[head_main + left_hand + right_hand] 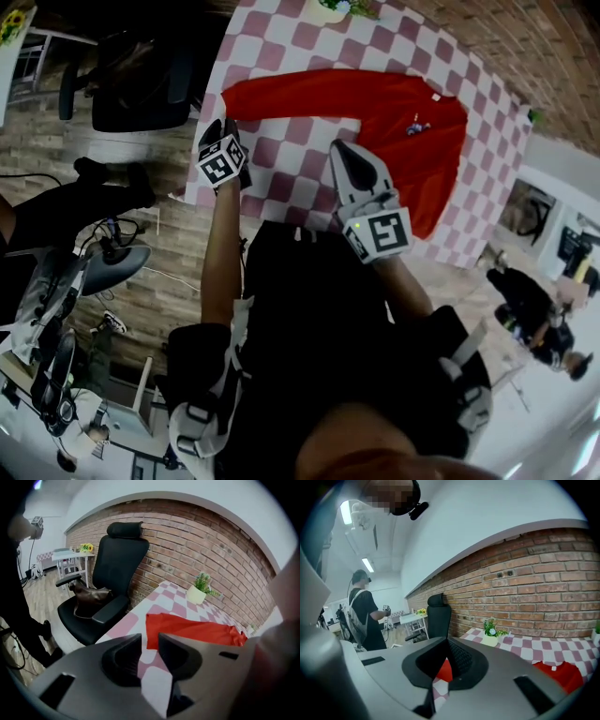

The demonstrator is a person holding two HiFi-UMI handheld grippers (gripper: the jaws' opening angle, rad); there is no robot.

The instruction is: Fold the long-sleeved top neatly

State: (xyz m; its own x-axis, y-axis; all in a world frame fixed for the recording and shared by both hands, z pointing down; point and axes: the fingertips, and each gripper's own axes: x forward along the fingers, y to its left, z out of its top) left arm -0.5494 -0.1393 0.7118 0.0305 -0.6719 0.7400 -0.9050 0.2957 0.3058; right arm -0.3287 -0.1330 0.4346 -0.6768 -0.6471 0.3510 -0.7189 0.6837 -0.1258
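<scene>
A red long-sleeved top (417, 155) lies flat on the pink-and-white checked table (281, 183). One sleeve (291, 94) stretches out to the left edge. My left gripper (229, 124) hovers just below that sleeve's cuff (231, 97). In the left gripper view its jaws (150, 638) stand apart with nothing between them, and the sleeve (187, 629) lies just beyond. My right gripper (340, 147) points at the table beside the top's body, under the sleeve. Its jaws (447, 642) meet at the tips with nothing in them; red cloth (560, 674) shows behind.
A small potted plant (333, 7) stands at the table's far edge. A black office chair (115, 571) with a brown bag (89, 597) sits left of the table. A brick wall runs behind. A person (365, 616) stands further back, others (539, 314) at right.
</scene>
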